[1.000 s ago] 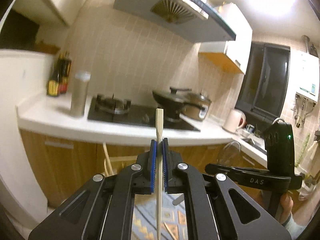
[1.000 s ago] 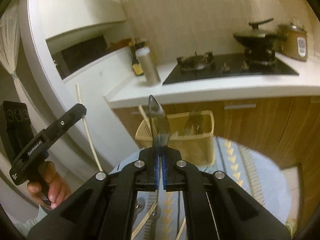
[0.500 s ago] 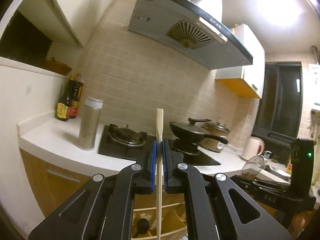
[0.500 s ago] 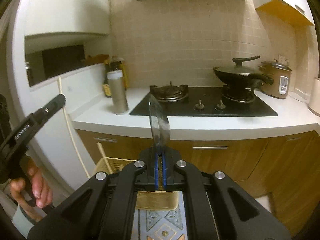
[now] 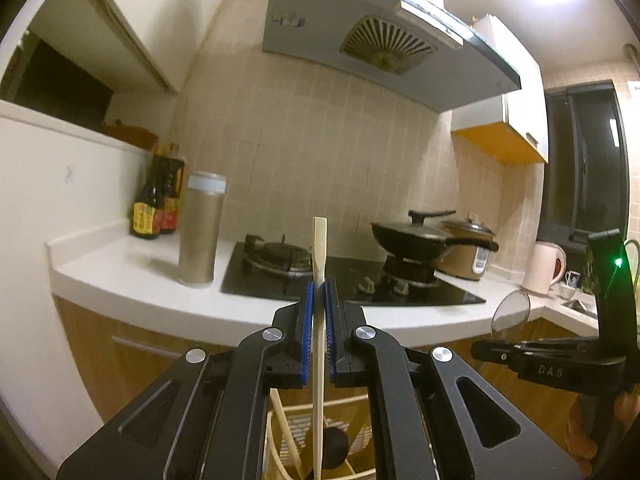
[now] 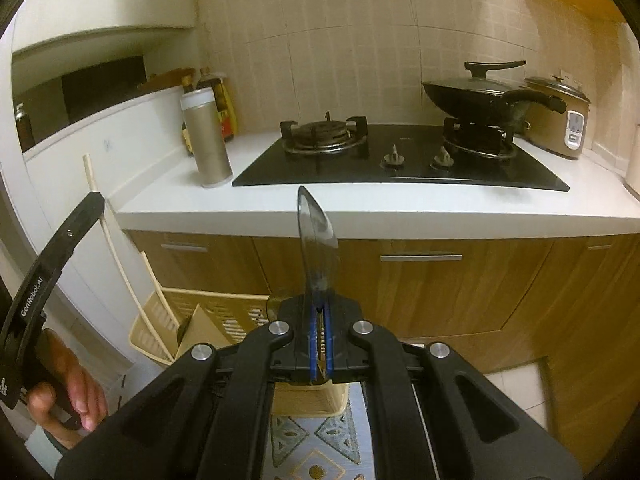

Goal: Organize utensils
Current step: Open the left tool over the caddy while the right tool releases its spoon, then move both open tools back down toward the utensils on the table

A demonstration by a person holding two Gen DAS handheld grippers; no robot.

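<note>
A pale wooden stick (image 5: 319,320), flat at its top end, stands upright in the left gripper (image 5: 319,300), whose blue pads are clenched on its shaft, while the right gripper (image 6: 319,320) is clamped on the stem of a smoky translucent spoon (image 6: 316,236) with the bowl pointing up. Both utensils are held in the air above a cream slatted basket (image 6: 224,312) on the floor, just in front of the wooden cabinets (image 6: 440,280). Beyond them the white countertop (image 6: 400,212) carries a black gas hob (image 6: 400,160) with a lidded wok (image 6: 468,96), a rice cooker (image 6: 560,120), a tall metal flask (image 6: 206,140) and sauce bottles (image 5: 156,204) (labels unreadable).
</note>
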